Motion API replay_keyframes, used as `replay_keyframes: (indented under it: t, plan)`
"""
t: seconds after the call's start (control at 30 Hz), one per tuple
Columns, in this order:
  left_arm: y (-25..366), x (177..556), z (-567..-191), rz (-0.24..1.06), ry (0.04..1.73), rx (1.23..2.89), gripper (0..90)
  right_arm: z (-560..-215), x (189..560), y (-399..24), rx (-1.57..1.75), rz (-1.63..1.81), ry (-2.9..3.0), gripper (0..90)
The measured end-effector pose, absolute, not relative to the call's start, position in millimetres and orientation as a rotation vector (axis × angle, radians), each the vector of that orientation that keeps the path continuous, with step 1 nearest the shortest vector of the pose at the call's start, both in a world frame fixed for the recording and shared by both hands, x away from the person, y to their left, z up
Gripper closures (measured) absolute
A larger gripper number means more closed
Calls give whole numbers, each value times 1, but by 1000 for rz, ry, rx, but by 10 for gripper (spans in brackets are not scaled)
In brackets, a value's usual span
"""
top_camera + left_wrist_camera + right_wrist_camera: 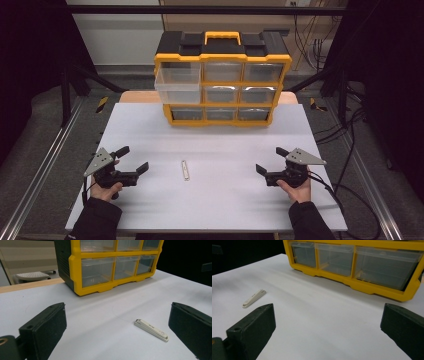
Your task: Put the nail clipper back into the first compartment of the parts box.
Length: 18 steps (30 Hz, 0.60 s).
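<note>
A small white nail clipper [185, 170] lies flat on the white table, midway between my two grippers. In the left gripper view the nail clipper [151, 330] sits ahead and to the right, close to the right jaw. My left gripper [132, 159] is open and empty, about a hand's width left of it. My right gripper [271, 160] is open and empty, farther off on the other side. In the right gripper view the nail clipper [254, 298] lies far left. A yellow and black drawer organiser [222, 80] stands at the table's back, its top-left drawer [177, 82] pulled out.
The white table top [220, 145] spreads bare around the clipper. Metal rails [42, 170] run along both sides of the table. Cables [350, 150] trail on the floor at the right. The organiser's clear drawers [97, 271] look empty from here.
</note>
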<state>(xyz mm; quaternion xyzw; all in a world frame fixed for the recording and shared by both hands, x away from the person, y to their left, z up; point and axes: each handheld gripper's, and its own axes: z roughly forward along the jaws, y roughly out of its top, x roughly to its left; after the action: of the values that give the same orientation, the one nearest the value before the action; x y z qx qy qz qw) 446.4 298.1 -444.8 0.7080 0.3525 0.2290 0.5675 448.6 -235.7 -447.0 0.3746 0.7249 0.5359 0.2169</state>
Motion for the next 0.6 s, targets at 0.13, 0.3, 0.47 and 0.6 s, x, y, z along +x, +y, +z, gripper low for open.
replay_keyframes:
  t: [0.13, 0.3, 0.47, 0.6]
  plan:
    - [298, 447, -447, 538, 827, 1672, 16, -445, 449, -231, 1026, 1485, 2012, 5]
    - [298, 447, -447, 537, 823, 1671, 16, -442, 450, -223, 1011, 1474, 2023, 5]
    - [298, 447, -447, 535, 822, 1669, 17, -438, 452, -211, 992, 1453, 2043, 5]
    - [298, 447, -447, 537, 818, 1671, 18, -434, 454, -202, 988, 1462, 2049, 5]
